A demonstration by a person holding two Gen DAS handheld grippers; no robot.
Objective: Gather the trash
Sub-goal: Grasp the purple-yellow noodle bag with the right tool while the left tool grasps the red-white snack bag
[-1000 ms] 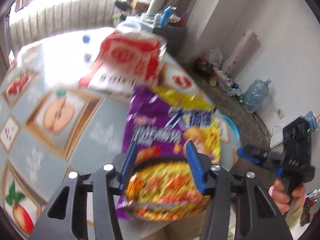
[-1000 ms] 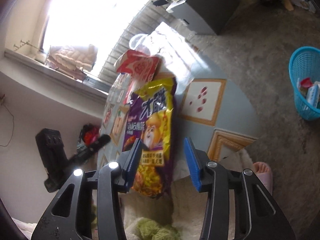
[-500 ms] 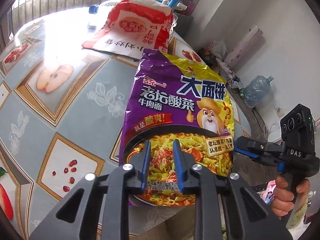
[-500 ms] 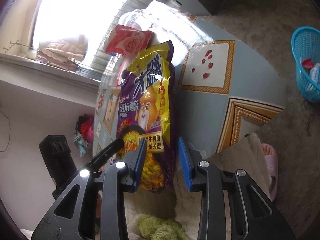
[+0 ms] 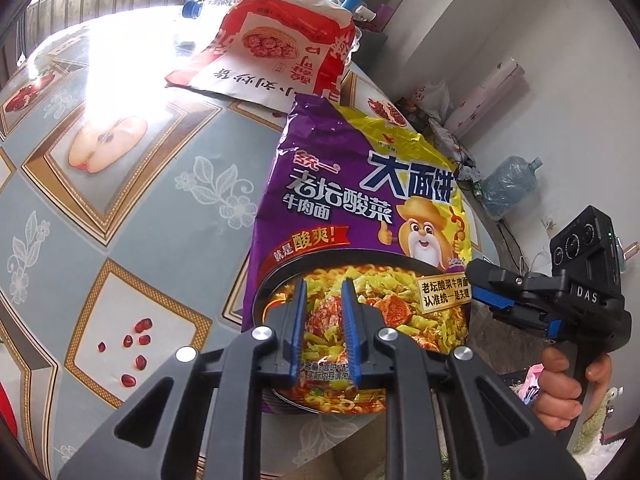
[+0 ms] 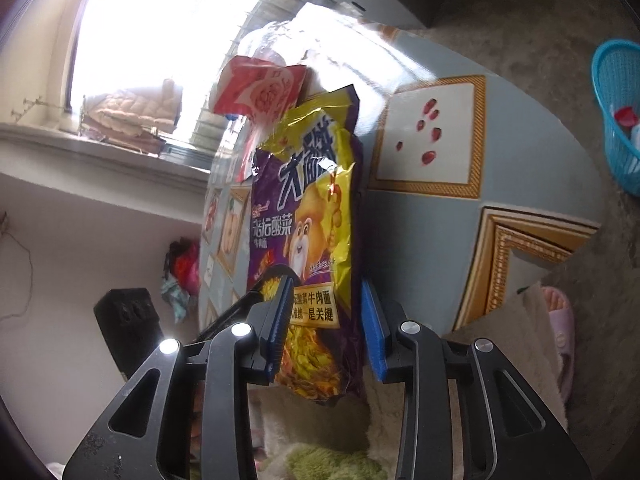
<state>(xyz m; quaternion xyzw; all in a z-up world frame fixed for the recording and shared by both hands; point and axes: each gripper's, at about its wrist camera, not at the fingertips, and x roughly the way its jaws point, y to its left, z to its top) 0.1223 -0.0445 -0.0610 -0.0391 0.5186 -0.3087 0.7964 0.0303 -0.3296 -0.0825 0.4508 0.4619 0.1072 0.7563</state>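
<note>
Fingers of left gripper [image 5: 323,328] nearly closed, apparently pinching near edge of purple noodle packet [image 5: 360,216] lying on bench [image 5: 120,208]. Right gripper [image 6: 326,326] fingers part open, straddling packet's side edge, contact unclear. Beyond: red-white bag [image 5: 276,52]. Blue basket [image 6: 616,116] on floor.

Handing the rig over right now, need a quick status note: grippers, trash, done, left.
Left hand-held gripper: nearly closed, over the purple noodle bag; grip not clear.
Right hand-held gripper: open, fingers straddling that bag's near edge, not clamped.
Bag lies flat at the table edge; red-and-white bag and a clear bottle lie behind it.
Blue basket on the floor already holds some items.
Left: grip the noodle bag, bin it, then the rest.
</note>
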